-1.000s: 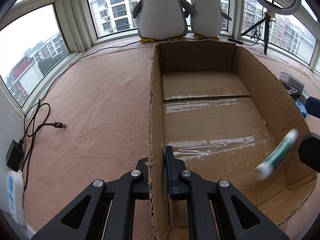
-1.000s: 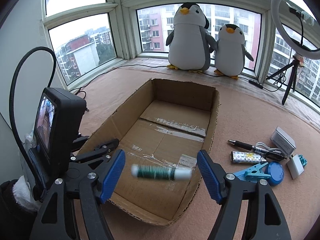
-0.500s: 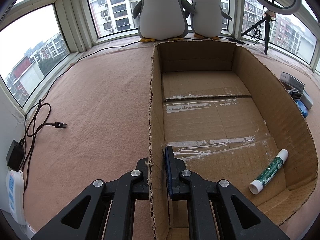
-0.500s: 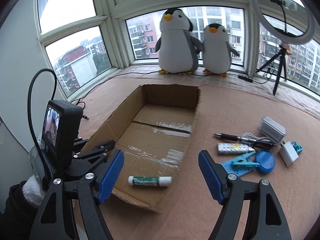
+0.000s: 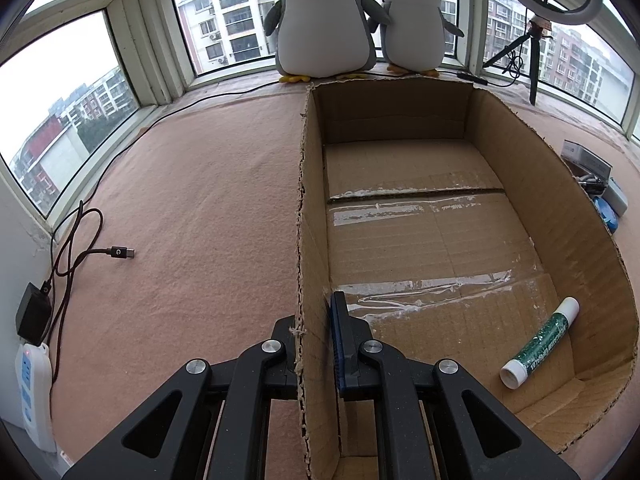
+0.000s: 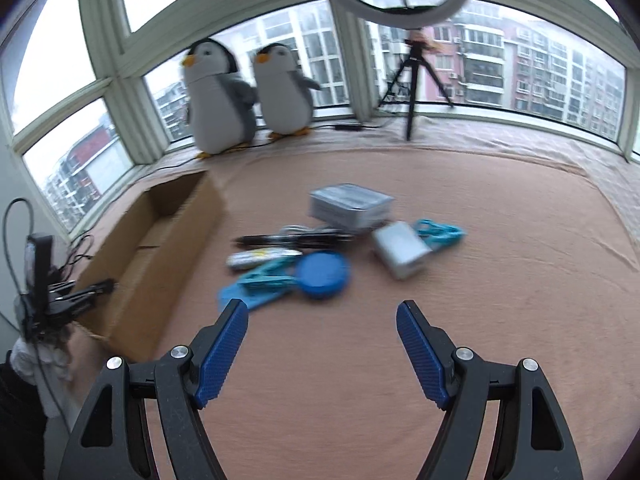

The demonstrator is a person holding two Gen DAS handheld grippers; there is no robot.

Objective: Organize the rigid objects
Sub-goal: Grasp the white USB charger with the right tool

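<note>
Since the earlier frame the glue stick point(image 5: 540, 342) has dropped from between the right gripper point(image 6: 322, 354) fingers and now lies at rest on the floor of the cardboard box point(image 5: 592, 240), in its near right corner, cap end toward the box's front wall. Right gripper has swung away from the box to face the loose items on the pink mat beside it; its jaws stand spread with nothing between them. Left gripper point(image 5: 316, 336) is unchanged: clenched on the box's left wall, one finger outside, one inside, steadying it. Step in hand, as judged: one item stowed, right hand returning for the next pick. Remaining pile, all right of the box: blue round lid point(image 6: 323, 274) nearest, teal clip point(image 6: 268, 274) touching it on the box side, patterned lighter point(image 6: 262, 257) and black pen point(image 6: 292, 239) beyond, white charger block point(image 6: 400, 248) further right, grey tin point(image 6: 350, 204) behind. Motion blur softens detail here. Next move likely calls for settling over one piece, aligning the fingers across its narrow side, then closing. Items overlap, so a neighbour may be nudged.
</note>
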